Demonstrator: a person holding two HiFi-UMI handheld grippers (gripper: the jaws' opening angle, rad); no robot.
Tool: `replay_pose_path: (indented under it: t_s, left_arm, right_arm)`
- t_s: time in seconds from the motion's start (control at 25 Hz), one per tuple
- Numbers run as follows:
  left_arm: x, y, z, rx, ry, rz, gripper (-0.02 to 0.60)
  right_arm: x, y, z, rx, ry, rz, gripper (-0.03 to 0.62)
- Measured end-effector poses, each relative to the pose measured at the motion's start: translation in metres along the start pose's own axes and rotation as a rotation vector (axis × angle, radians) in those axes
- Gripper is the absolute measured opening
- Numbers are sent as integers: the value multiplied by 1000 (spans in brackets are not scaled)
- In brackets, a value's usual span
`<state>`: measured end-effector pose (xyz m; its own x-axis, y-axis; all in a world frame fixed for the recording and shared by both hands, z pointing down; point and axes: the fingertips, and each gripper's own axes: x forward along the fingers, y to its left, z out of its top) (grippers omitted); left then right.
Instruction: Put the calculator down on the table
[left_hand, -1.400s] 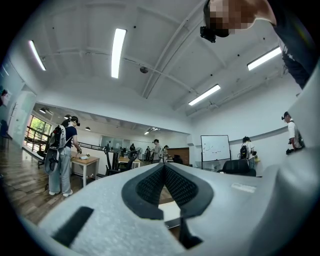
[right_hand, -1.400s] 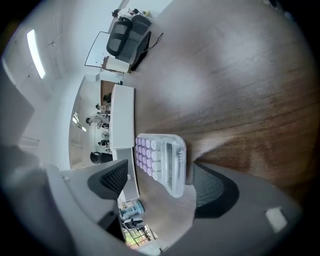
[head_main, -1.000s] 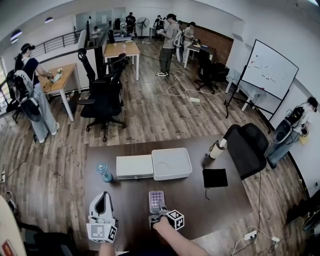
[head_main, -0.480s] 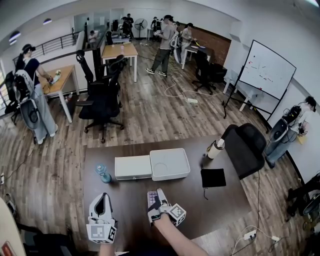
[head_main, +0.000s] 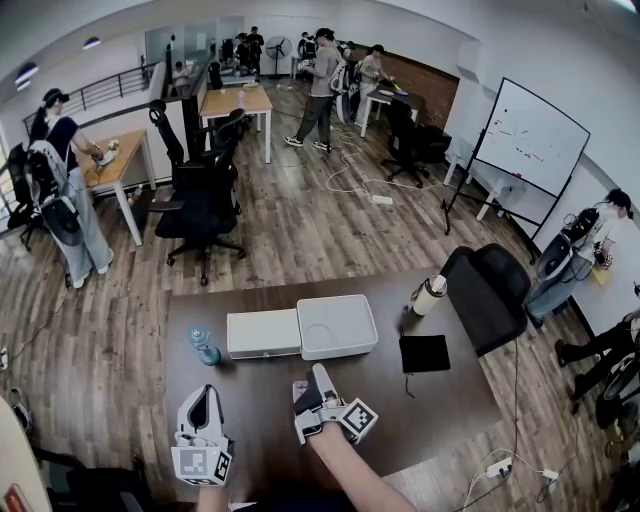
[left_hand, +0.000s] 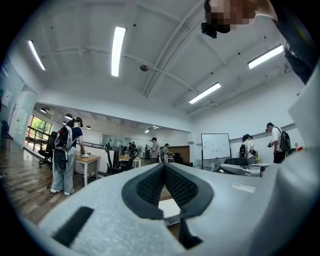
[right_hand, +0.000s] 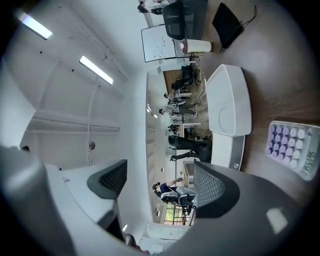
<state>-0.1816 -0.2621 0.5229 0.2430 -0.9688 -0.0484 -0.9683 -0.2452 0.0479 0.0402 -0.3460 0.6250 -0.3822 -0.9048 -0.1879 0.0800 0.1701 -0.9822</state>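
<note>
Head view, from the left edge of the table (head_main: 250, 395): a blue bottle (head_main: 204, 345) stands near that edge. The left tongs (head_main: 206, 392) hover over the near-left corner, pressed together at the tips with nothing between them. The left gripper view agrees, its 2 pads meeting at a point.

At the table's middle sits a white box (head_main: 262, 333) with a white tray (head_main: 337, 326) touching its right side. On the near side of these, the right tongs (right_hand: 159, 185) are rolled onto their side and spread wide, pinching nothing. The calculator (right_hand: 294, 149) lies flat on the table, keys up, just beside these tongs and outside them, so I judge the put-down done. Toward the right edge lie a black pouch (head_main: 424, 353) and, farther back, a tumbler (head_main: 428, 295).

The risk now lies in the retreat. The calculator is so near the open tongs that a careless pull-back, or rolling them upright too low, could clip it with 1 jaw and shove it toward the near edge.

In the head view the right tongs cover most of the calculator. In the right gripper view the lens rim cuts off its far end, and its display cannot be read. The left gripper view is filled by that gripper's own body and shows almost none of the table.
</note>
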Motion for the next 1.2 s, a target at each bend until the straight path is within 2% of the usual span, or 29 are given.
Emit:
replay_pose_path:
  t_s: [0.24, 0.36, 0.48, 0.56, 0.68, 0.84, 0.96, 1.04, 1.2]
  left_arm:
    - [-1, 0, -2, -3, 2, 1, -5]
    - [-1, 0, -3, -1, 8, 2, -5]
    - [-2, 3, -2, 9, 16, 4, -5]
    - [-3, 4, -2, 10, 17, 5, -5]
    - [-3, 5, -1, 12, 17, 6, -5]
    - [-3, 2, -4, 12, 23, 8, -5]
    - [-2, 2, -5, 6, 24, 6, -5]
    - [-1, 2, -4, 8, 25, 2, -5]
    - [-1, 6, -8, -5, 30, 21, -5]
  right_arm:
    - [-3, 0, -2, -31, 23, -5, 425]
    - [2, 18, -6, -125, 64, 30, 420]
    - [7, 42, -15, -352, 131, 40, 416]
    - [7, 55, -22, -586, 191, 25, 412]
    - [10, 83, -28, -933, 250, 53, 405]
    - [13, 105, -37, -1288, 307, 45, 407]
    - [12, 106, -47, -1480, 338, 25, 405]
    - [10, 100, -53, -1564, 368, 17, 402]
    - [5, 90, -59, -1580, 403, 16, 396]
